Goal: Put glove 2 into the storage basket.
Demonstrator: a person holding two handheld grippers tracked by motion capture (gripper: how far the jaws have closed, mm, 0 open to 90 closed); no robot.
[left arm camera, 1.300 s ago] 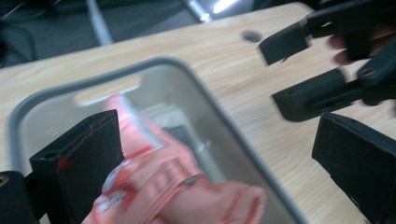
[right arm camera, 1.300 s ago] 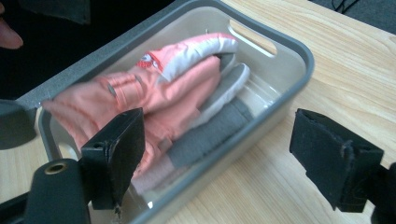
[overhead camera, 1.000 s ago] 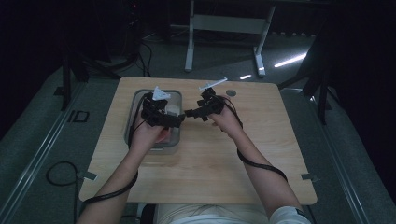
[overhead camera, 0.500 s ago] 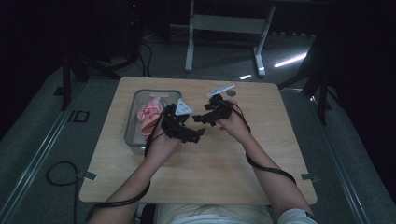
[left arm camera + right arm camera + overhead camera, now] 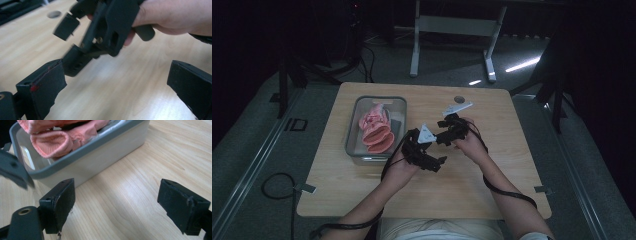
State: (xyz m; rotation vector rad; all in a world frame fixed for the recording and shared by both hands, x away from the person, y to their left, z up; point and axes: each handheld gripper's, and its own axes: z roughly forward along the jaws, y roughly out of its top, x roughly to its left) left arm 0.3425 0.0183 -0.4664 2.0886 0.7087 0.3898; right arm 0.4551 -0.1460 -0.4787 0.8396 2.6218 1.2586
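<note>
Both tongs, left gripper [image 5: 438,161] and right gripper [image 5: 438,139], hang released and empty at frame centre. The pink cloth [image 5: 376,131] lies in the grey bin [image 5: 353,127], centre-left. Crowded together, the 2 grippers may collide.

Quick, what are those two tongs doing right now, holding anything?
Left tongs: open, holding nothing, above the table.
Right tongs: open, holding nothing, near the grey bin.

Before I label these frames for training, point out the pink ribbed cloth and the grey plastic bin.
pink ribbed cloth [image 5: 375,131], high view, on its folded middle.
grey plastic bin [image 5: 107,160], right gripper view, on its near side wall.
</note>
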